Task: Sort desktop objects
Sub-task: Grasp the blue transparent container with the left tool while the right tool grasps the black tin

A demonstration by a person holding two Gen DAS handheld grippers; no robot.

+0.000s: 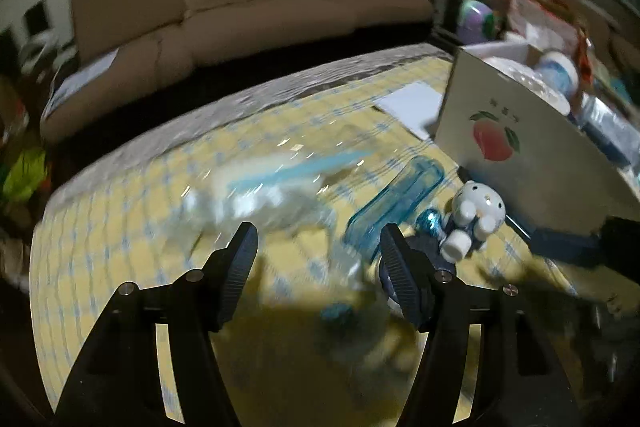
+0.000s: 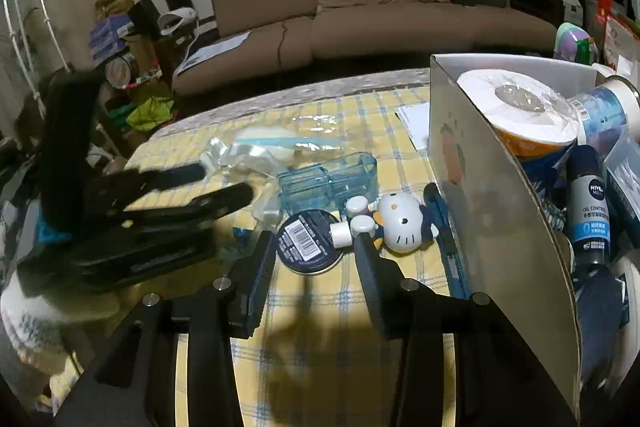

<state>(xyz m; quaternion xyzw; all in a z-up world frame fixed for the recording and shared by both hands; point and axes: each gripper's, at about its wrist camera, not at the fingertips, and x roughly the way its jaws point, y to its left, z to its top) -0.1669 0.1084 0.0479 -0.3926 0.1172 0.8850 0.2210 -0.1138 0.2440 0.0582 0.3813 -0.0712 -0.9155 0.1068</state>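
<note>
We've got both grippers empty w/ jaws spread: the right gripper (image 2: 316, 247) hangs low over the yellow-and-blue checked worktop (image 2: 320, 315), lined up on the round dark tin with a barcode label (image 2: 311, 242), which sits between its jaws but isn't pinched yet. The left gripper (image 1: 318, 247) hovers near the crumpled clear plastic wrapper (image 1: 256, 199); that view is blurred, so we can't tell more abt it. The tin lies flat, touching the white cat-shaped ceramic figurine (image 2: 394, 223) on its right and just in front of the clear blue plastic tray (image 2: 332, 179). The white cardboard box with a peach print (image 2: 492, 187), already holding a toilet roll and bottles, stands just right of the figurine, probably the drop spot. To do this well, we'd go lower so the pads meet the tin's rim, not its lid, and keep the right jaw clear of the figurine's legs, else it gets knocked over. The tin is low & smooth, so it'll likely slip if we grip high; close slowly, lift straight up, then swing over the box wall.
</note>
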